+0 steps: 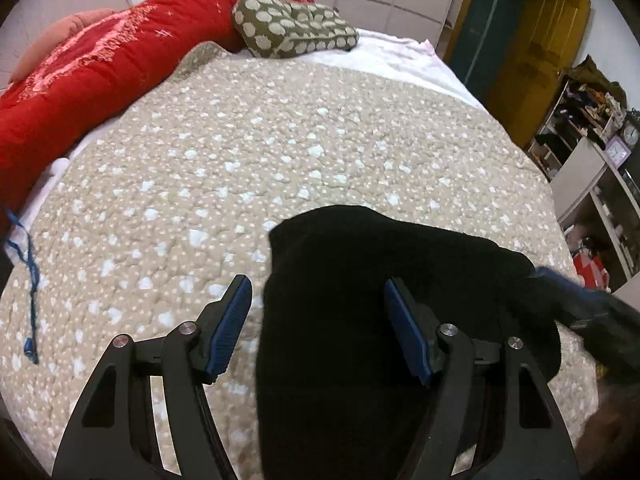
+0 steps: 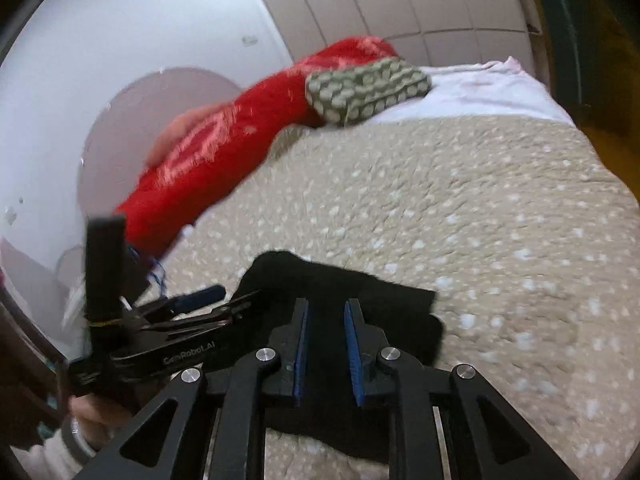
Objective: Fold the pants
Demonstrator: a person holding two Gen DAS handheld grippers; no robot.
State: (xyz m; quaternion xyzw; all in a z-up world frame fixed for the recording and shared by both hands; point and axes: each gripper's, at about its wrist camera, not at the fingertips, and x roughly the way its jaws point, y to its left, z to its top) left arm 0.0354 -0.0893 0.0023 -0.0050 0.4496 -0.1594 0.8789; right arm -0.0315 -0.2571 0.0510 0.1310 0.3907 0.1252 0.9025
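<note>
The black pants (image 1: 332, 248) lie folded into a compact bundle on the beige dotted bedspread (image 1: 280, 140), near its front edge. My left gripper (image 1: 316, 282) hovers over the bundle's left part, open wide, with cloth below the pads and none pressed between them. My right gripper (image 2: 327, 302) points at the pants (image 2: 372, 296) from above with only a narrow gap between its blue pads, and no cloth looks pinched. In the left wrist view the right gripper (image 1: 560, 280) is a blur at the bundle's right edge. In the right wrist view the left gripper (image 2: 224, 298) is at the pants' left edge.
A red quilt (image 1: 92, 64) runs along the bed's left side, with a dotted cushion (image 1: 292, 28) at the head. A blue thread (image 1: 30, 280) lies at the left edge. Shelves with clutter (image 1: 592, 128) stand on the right. A hand (image 2: 92, 412) holds the left gripper.
</note>
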